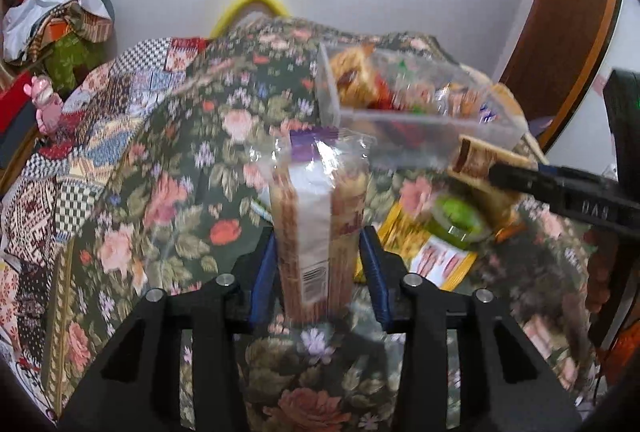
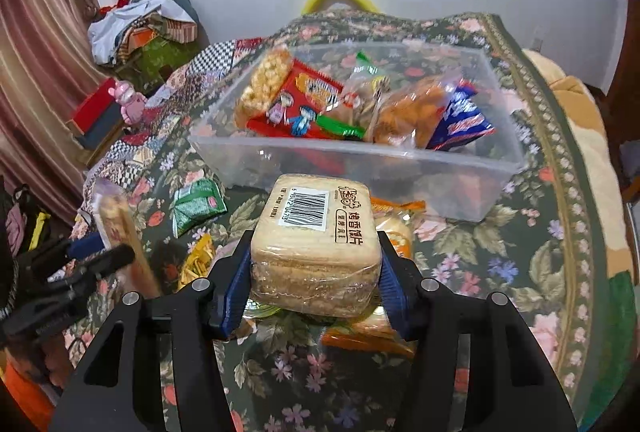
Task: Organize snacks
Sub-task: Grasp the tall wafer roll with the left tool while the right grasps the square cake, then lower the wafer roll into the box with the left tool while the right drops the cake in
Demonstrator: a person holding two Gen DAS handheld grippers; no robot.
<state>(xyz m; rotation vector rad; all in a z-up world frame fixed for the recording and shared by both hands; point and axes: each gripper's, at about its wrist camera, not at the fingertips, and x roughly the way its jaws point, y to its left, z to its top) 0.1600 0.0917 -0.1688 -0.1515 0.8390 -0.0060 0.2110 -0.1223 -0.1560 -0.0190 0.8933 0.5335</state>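
Left hand-held gripper [image 1: 320,268] clamped on a tall clear-wrapped cracker pack [image 1: 316,228], white label, purple top, lifted over the floral bench [image 1: 168,160]. Right hand-held gripper [image 2: 312,274] clamped on a squat tan biscuit pack [image 2: 316,232], barcode up, just before the clear bin [image 2: 360,160] of snacks mid-bench.

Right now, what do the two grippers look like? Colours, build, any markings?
Both look the same build. The left gripper and right gripper each have a matte black angular frame with cut-out slots, round silver bolt heads on top, and two fingers faced with ribbed blue pads. In the left wrist view the right gripper shows raised lettering on its black side, too blurred to read. No cables or sleeves visible.
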